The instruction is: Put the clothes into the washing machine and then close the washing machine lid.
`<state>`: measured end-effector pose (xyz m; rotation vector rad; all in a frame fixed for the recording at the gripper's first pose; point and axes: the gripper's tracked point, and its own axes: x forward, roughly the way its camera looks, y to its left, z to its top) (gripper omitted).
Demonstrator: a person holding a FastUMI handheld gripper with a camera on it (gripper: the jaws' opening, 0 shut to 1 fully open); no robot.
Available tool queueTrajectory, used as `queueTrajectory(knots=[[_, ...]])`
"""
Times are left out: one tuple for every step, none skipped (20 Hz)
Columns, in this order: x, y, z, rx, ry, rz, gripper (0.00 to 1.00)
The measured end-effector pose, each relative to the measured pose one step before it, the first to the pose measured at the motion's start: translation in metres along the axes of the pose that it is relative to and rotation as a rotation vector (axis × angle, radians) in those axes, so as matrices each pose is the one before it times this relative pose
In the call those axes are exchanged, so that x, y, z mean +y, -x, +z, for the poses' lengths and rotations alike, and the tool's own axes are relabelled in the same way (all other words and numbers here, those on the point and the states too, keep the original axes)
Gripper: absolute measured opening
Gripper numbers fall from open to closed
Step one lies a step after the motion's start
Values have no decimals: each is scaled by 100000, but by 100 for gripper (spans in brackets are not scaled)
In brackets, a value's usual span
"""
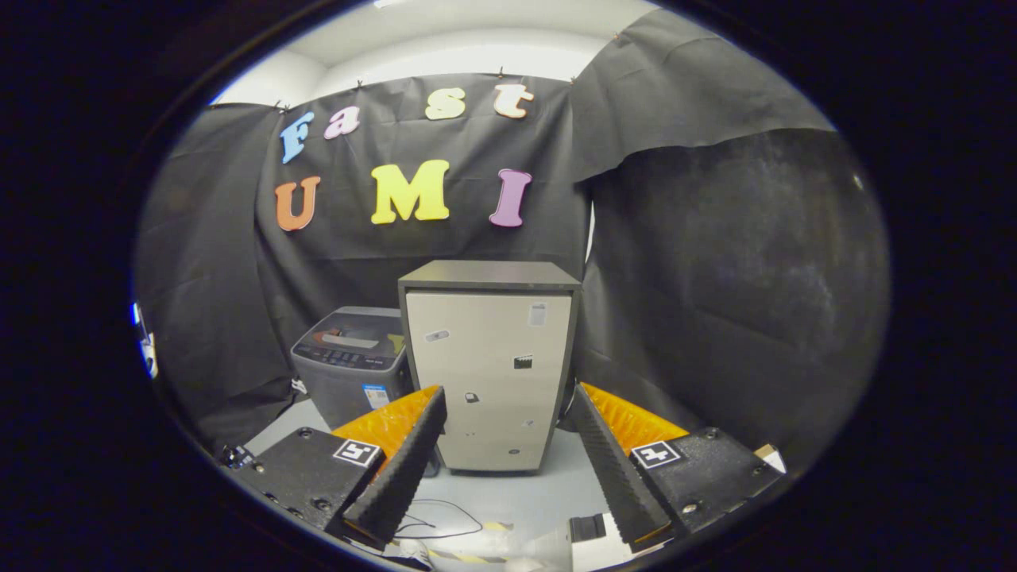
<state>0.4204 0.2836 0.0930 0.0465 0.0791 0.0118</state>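
Two fingers of your gripper (pixel 508 445) stand wide apart, holding nothing. The washing machine (pixel 353 361) sits beyond them, left of a tall cabinet (pixel 489 365), its lid down. Clothes could be already inside or elsewhere; you cannot tell.

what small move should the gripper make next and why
Probably turn the gripper toward the washing machine, beside the tall cabinet beyond the open, empty jaws, for a closer look. Its lid looks down, which fits clothes already inside or a load still to come.
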Motion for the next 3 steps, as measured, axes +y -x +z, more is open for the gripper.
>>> queueTrajectory(knots=[[-14,69,35,-190,28,-81,100],[17,29,21,-47,-259,-67,100],[67,32,68,-325,-591,269,100]])
